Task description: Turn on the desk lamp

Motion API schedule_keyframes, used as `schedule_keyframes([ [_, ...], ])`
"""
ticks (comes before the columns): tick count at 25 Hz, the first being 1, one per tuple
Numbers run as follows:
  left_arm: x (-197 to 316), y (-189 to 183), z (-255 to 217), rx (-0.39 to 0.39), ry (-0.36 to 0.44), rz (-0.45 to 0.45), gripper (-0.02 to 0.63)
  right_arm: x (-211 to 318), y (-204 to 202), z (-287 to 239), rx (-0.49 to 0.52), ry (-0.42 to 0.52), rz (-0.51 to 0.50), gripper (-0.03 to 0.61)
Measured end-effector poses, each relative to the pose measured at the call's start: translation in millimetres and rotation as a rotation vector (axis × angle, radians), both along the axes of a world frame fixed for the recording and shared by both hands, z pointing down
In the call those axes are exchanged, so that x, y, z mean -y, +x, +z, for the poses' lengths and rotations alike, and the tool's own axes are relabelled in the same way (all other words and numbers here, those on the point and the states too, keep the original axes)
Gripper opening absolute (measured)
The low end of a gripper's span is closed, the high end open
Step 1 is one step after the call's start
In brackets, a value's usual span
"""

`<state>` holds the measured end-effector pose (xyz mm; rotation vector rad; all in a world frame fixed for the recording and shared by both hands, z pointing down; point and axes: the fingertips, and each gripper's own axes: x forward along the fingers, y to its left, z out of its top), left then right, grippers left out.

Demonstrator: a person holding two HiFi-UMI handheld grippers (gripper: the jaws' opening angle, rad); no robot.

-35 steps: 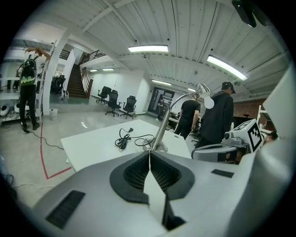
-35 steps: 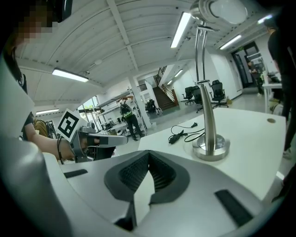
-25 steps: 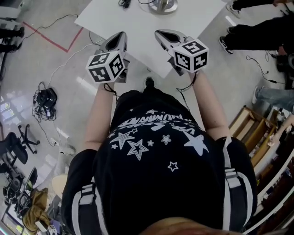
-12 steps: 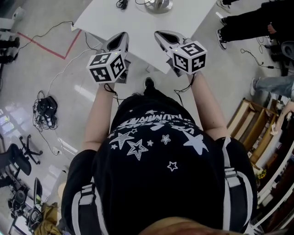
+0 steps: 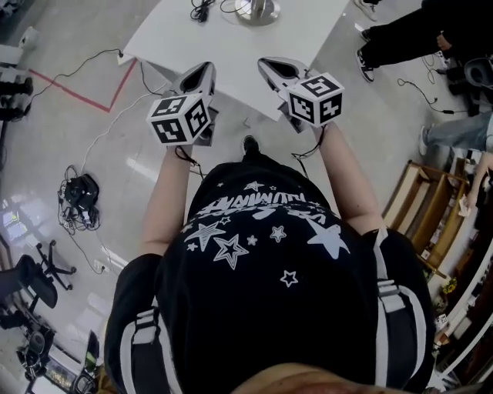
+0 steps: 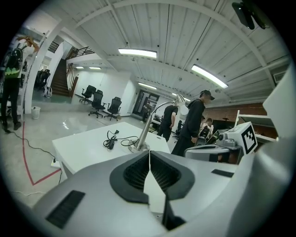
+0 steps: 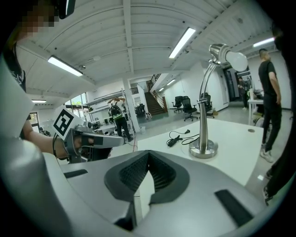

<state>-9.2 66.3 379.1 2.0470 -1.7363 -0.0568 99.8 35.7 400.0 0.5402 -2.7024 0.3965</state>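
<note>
The desk lamp has a round metal base, a curved silver stem and a head that looks unlit. It stands at the far side of the white table. In the left gripper view its stem rises beyond the jaws. My left gripper and right gripper hover side by side over the table's near corner, well short of the lamp. In their own views the left gripper and right gripper have jaws shut with nothing between them.
A black cable with a plug lies on the table beside the lamp base. People stand at the table's right. A bundle of cables and office chairs are on the floor at left, wooden shelves at right.
Both grippers keep their places over the table corner, jaws unchanged. The view has drifted, so the table and lamp base sit higher in the frame. The people at right have shifted.
</note>
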Motion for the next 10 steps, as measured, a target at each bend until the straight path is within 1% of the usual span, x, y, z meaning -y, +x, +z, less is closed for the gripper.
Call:
schedule_keyframes([
  [4, -3.7, 12.7, -5.0, 0.002, 0.001, 0.020, 0.017, -7.8, 15.0, -4.9, 0.000, 0.003, 0.024, 0.005],
  [10, 1.7, 23.7, -6.4, -0.021, -0.002, 0.031, 0.017, 1.6, 36.0, -1.6, 0.007, -0.021, 0.073, 0.005],
])
